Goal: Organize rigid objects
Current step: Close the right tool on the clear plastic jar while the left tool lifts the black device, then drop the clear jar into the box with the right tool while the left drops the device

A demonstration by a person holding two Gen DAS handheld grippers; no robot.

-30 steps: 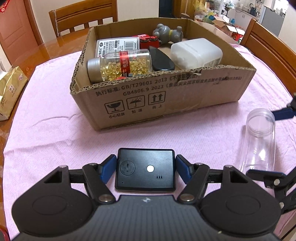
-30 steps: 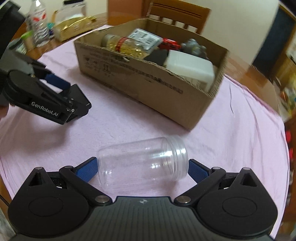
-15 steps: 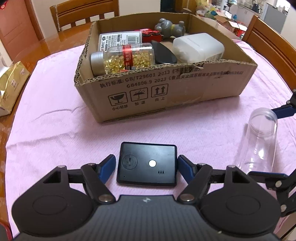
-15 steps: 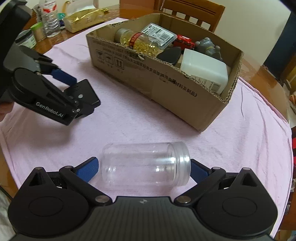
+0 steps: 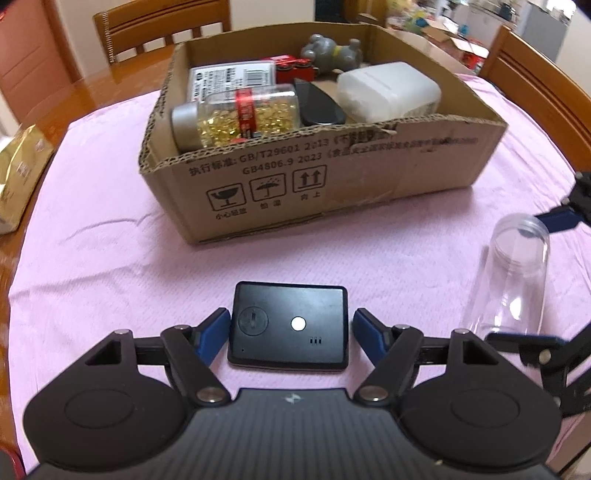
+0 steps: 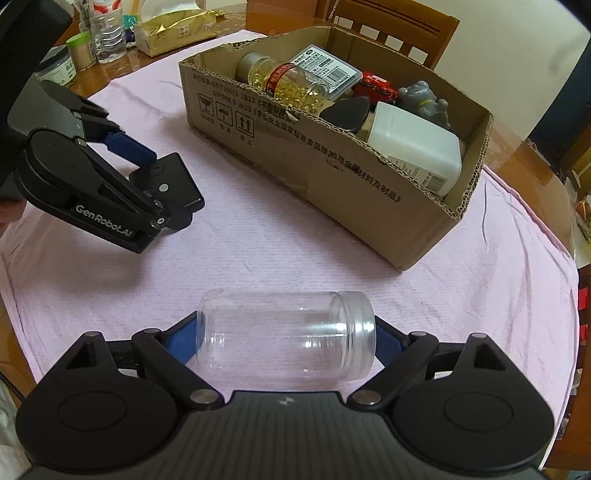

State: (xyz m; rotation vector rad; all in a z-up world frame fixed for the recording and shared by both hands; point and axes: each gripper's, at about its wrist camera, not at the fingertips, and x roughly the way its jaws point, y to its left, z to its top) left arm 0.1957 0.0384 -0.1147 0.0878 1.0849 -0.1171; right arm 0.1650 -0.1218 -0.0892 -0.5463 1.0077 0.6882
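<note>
A flat black device [image 5: 290,325] with a white dot sits between the fingers of my left gripper [image 5: 290,332]; the left finger touches its side and the right finger stands a small gap off. It looks raised off the pink cloth in the right wrist view [image 6: 168,181]. My right gripper [image 6: 286,341] is shut on a clear plastic jar [image 6: 284,334], held sideways by its two ends; the jar also shows in the left wrist view [image 5: 511,280]. The cardboard box [image 5: 332,184] ahead holds a capsule bottle [image 5: 236,114], a white container [image 5: 388,94] and other items.
A pink cloth [image 6: 277,258] covers the round wooden table. A gold packet [image 5: 18,177] lies at the left edge. Bottles and jars [image 6: 107,33] stand at the far left in the right wrist view. Wooden chairs [image 5: 162,26] stand behind the box.
Both grippers have risen and drawn back a little from the box, each carrying its object. The jar has come up off the cloth. The finger openings look unchanged.
</note>
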